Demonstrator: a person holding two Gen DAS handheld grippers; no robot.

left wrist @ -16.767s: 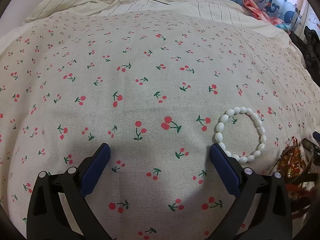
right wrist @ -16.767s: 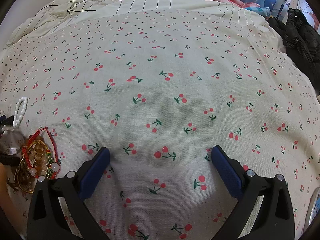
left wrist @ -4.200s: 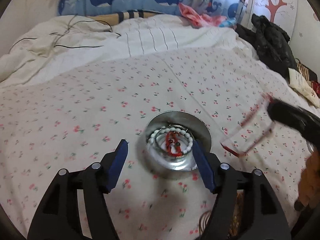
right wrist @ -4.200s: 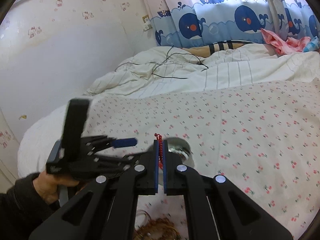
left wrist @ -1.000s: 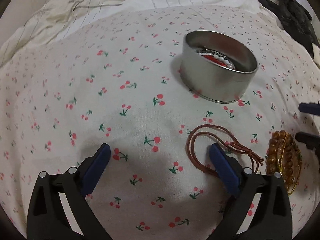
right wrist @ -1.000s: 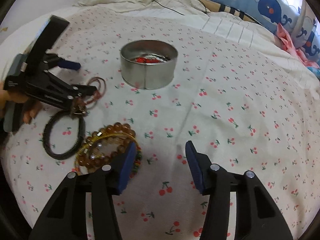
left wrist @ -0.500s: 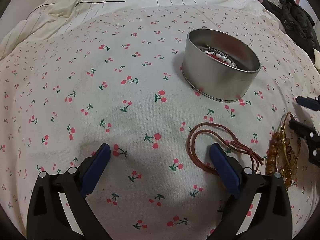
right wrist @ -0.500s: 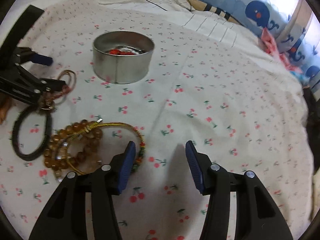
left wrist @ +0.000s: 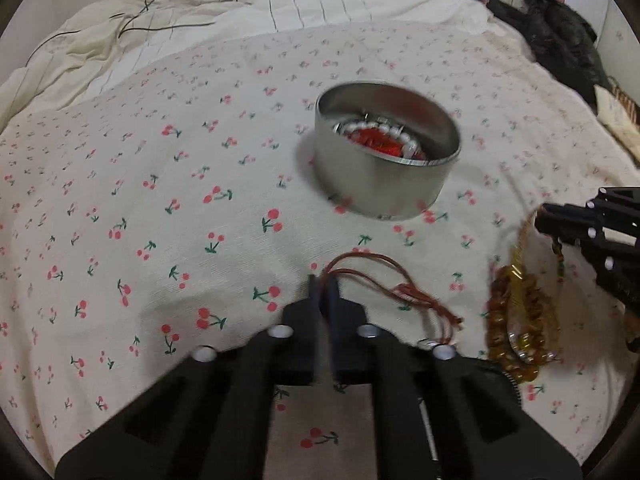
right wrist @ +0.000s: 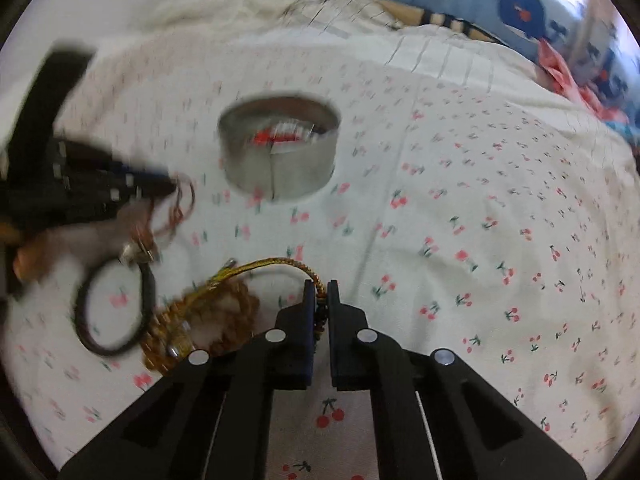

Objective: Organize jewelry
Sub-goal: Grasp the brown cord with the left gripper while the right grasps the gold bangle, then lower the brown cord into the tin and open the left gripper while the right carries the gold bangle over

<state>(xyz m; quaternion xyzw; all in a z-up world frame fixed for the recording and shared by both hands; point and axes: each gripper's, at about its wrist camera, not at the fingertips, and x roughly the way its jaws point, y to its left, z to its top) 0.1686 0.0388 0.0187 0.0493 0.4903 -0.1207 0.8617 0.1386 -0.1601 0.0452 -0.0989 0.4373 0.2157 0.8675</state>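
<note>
A round silver tin (left wrist: 380, 192) stands on the cherry-print bedspread (left wrist: 160, 220), with a white bead bracelet (left wrist: 376, 128) and red jewelry (left wrist: 374, 140) inside. My left gripper (left wrist: 323, 286) is closing, its pads pressed on a brown cord necklace (left wrist: 374, 258) in front of the tin. My right gripper (right wrist: 320, 288) is closing on a gold braided bracelet (right wrist: 276, 262), and amber beads (right wrist: 236, 308) trail from it. The left wrist view has the right gripper (left wrist: 540, 216) at the right edge, with the amber beads (left wrist: 516, 320) below it. In the right wrist view, the left gripper (right wrist: 170, 186) is at the left.
A black cord bracelet (right wrist: 110, 312) lies on the spread left of the amber beads. A hand (right wrist: 24, 256) shows at the left edge. A rumpled cream duvet (left wrist: 160, 40) with thin cables fills the back, and dark clothing (left wrist: 560, 40) lies at the far right.
Both grippers went from open to shut, the left on the brown cord, the right on the gold braid. The braid and part of the amber beads are now lifted.
</note>
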